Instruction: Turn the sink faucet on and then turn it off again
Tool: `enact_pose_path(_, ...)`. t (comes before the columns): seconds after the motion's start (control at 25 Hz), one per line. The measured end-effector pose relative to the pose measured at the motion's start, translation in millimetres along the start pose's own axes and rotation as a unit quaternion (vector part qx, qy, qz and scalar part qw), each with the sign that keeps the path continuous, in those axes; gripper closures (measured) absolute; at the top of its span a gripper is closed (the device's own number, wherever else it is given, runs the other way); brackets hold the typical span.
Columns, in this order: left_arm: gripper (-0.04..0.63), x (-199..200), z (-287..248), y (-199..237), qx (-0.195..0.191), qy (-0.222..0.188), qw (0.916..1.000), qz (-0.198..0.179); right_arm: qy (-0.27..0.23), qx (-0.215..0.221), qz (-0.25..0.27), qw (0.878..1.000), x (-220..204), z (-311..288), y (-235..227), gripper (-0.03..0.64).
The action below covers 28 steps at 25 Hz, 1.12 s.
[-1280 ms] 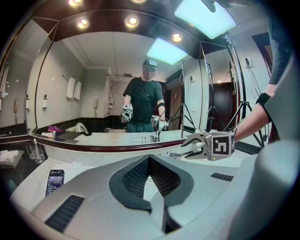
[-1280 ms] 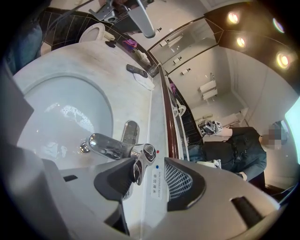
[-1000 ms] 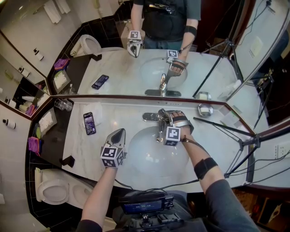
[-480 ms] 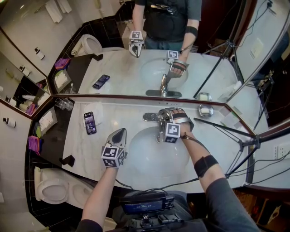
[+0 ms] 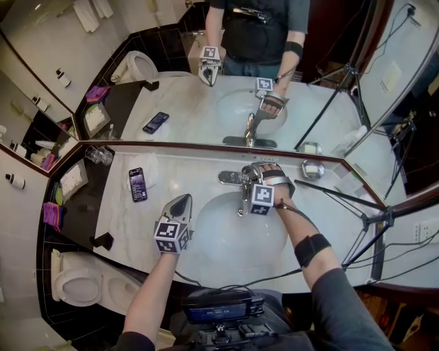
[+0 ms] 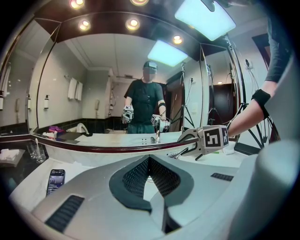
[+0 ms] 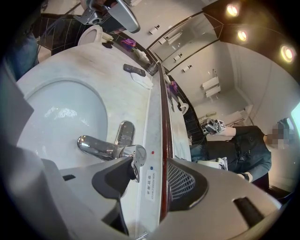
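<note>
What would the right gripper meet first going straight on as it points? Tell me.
Probably the faucet handle: it stands between the right gripper's open jaws, which have just been opening, close to one of them. Behind it lies the marble ledge under the mirror; depth there is unclear.

This is a bathroom, likely a hotel's: a white toilet [image 5: 75, 284] sits at the lower left, a pale marble counter [image 5: 164, 179] carries an oval sink basin [image 5: 230, 240] with a chrome faucet [image 5: 236, 179] below a wide wall mirror [image 5: 182, 113], and 2 white towels [image 5: 92, 10] show at the upper left.
</note>
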State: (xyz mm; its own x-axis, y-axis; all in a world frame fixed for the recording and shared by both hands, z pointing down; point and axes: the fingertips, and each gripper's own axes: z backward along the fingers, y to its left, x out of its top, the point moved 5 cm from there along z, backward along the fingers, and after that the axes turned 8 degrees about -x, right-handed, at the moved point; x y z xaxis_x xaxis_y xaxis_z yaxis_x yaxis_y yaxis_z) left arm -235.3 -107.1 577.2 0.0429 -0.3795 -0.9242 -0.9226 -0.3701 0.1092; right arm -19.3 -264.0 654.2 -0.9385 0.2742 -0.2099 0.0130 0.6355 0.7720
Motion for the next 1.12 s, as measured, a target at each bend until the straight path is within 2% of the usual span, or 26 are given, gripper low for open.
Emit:
enact_pose_path(0.36, 0.599, 2.2, 9.8, -0.7, 0.006, -0.004, 1.0, -0.001, 0.009, 0.003, -0.011, 1.0, -1.3, 3.9, 1.8, 0.354)
enact_pose_path(0.68, 0.599, 5.8, 15.8, -3.9, 0.002, -0.011, 0.9999, -0.005, -0.001, 0.006, -0.046, 0.999, -1.5, 34.3, 4.9, 0.361)
enact_pose_path(0.8, 0.598, 6.3, 15.5, -8.7, -0.004, -0.012, 0.9999, -0.007, -0.008, 0.001, -0.067, 0.998, -1.8, 52.6, 3.1, 0.404)
enact_pose_path(0.92, 0.6, 7.9, 13.1, -14.4, -0.013, -0.013, 0.9998, -0.011, -0.015, -0.023, -0.093, 0.995, -2.8, 72.6, -5.4, 0.467)
enact_pose_path(1.04, 0.599, 10.1, 11.4, -21.1, -0.022, -0.015, 0.9995, -0.014, -0.019, -0.048, -0.149, 0.988, -8.4, 90.3, -11.0, 0.536)
enact_pose_path(1.12, 0.598, 9.9, 11.5, -24.9, -0.028, -0.015, 0.9994, -0.016, -0.018, -0.058, -0.198, 0.978, -14.9, 100.2, -11.2, 0.581)
